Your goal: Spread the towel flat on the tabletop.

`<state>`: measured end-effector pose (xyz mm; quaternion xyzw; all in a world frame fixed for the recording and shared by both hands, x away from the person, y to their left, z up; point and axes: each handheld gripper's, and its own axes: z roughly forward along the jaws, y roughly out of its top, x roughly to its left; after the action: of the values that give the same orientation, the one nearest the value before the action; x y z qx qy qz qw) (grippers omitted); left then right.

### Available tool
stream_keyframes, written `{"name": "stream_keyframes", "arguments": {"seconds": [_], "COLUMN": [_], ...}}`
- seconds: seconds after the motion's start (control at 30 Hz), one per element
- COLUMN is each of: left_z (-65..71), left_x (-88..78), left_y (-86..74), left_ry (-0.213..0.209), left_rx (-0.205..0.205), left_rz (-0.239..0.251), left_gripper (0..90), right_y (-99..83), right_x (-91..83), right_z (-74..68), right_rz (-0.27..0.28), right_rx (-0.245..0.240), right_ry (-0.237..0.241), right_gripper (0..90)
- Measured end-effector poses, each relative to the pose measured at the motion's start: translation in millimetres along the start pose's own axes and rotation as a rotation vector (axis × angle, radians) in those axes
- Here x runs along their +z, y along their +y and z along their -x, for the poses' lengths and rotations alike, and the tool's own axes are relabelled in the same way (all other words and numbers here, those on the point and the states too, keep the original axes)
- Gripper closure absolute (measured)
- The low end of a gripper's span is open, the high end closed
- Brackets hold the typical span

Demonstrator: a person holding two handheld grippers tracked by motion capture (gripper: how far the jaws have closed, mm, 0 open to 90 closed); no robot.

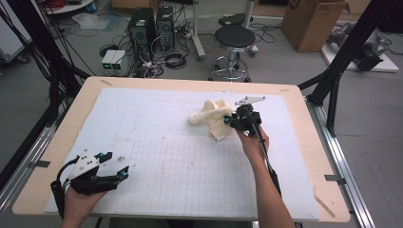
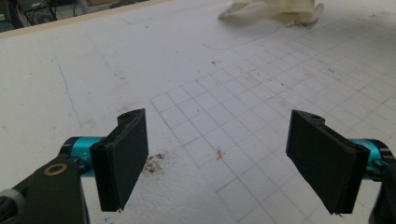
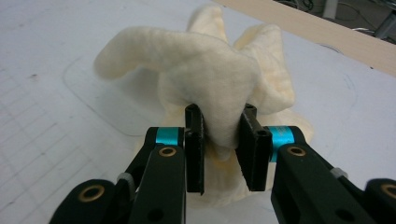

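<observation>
A cream-coloured cloth point(image 1: 213, 118) lies bunched on the white mat right of centre, part of it pulled up off the surface. My right gripper point(image 1: 230, 120) is shut on a fold of this cloth point(image 3: 210, 79); in the right gripper view the two black pads pinch the fabric between them, and the rest hangs in folds above and behind. My left gripper point(image 1: 114, 165) rests near the mat's front left corner, held in a hand. Its jaws stand wide open in the left gripper view point(image 2: 217, 161) with only the gridded mat between them. The cloth point(image 2: 275, 11) shows far off at the top.
The white gridded mat point(image 1: 157, 156) covers most of the wooden table point(image 1: 57, 142). A faint rounded outline is drawn on the mat near the cloth. A stool point(image 1: 234, 40), computer towers, cables and a cardboard box point(image 1: 311, 21) stand on the floor beyond the table.
</observation>
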<state>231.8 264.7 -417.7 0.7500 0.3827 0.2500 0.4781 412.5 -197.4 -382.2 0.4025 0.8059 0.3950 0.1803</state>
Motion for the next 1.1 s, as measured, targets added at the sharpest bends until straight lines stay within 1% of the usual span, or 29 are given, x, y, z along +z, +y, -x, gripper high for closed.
{"name": "stream_keyframes", "arguments": {"seconds": [0.13, 0.2, 0.43, 0.5, 0.57, 0.6, 0.67, 0.73, 0.8, 0.9, 1.0, 1.03, 1.1], "left_z": [0.5, 0.3, 0.2, 0.3, 0.8, 1.1, 1.4, 1.4, 2.0, 2.1, 2.2, 2.3, 2.7], "left_x": [0.2, -0.3, -1.3, -2.1, -2.9, -3.2, -3.9, -4.3, -4.2, -4.3, -4.2, -4.4, -4.4], "left_y": [-0.2, 0.0, -0.3, 0.0, 0.5, 0.7, 0.8, 1.0, 1.0, 1.0, 1.2, 1.3, 1.4], "left_ry": [0.001, 0.001, 0.002, 0.002, 0.001, 0.002, 0.0, 0.0, -0.001, -0.002, -0.007, -0.008, -0.014], "left_rx": [-0.002, 0.004, -0.002, 0.004, 0.01, 0.01, 0.014, 0.017, 0.01, 0.011, 0.016, 0.018, 0.018], "left_rz": [-0.002, -0.005, 0.003, 0.009, 0.02, 0.022, 0.028, 0.027, 0.033, 0.036, 0.035, 0.035, 0.037], "left_gripper": [21.4, 21.4, 21.4, 21.4, 21.4, 21.4, 21.4, 21.4, 21.5, 21.4, 21.5, 21.5, 21.5], "right_y": [6.1, 9.5, 21.7, 23.9, 26.0, 27.4, 29.2, 31.4, 33.5, 35.7, 35.4, 34.4, 31.4], "right_x": [-7.5, -10.8, -26.2, -32.2, -39.0, -43.1, -48.3, -53.9, -59.4, -66.1, -64.0, -60.6, -50.1], "right_z": [-11.8, -18.3, -43.3, -52.2, -61.4, -67.2, -73.8, -81.3, -89.2, -106.6, -118.4, -120.8, -123.1], "right_rz": [0.003, 0.006, 0.013, 0.019, 0.025, 0.021, 0.018, 0.016, 0.015, 0.021, 0.009, 0.003, -0.012], "right_rx": [-0.021, -0.027, -0.066, -0.091, -0.104, -0.107, -0.117, -0.107, -0.094, -0.116, -0.121, -0.124, -0.115], "right_ry": [0.039, 0.06, 0.129, 0.142, 0.159, 0.168, 0.186, 0.202, 0.228, 0.27, 0.294, 0.3, 0.301], "right_gripper": [74.8, 74.8, 74.4, 74.1, 74.1, 74.1, 74.1, 74.1, 74.1, 74.1, 74.0, 73.9, 73.7]}}
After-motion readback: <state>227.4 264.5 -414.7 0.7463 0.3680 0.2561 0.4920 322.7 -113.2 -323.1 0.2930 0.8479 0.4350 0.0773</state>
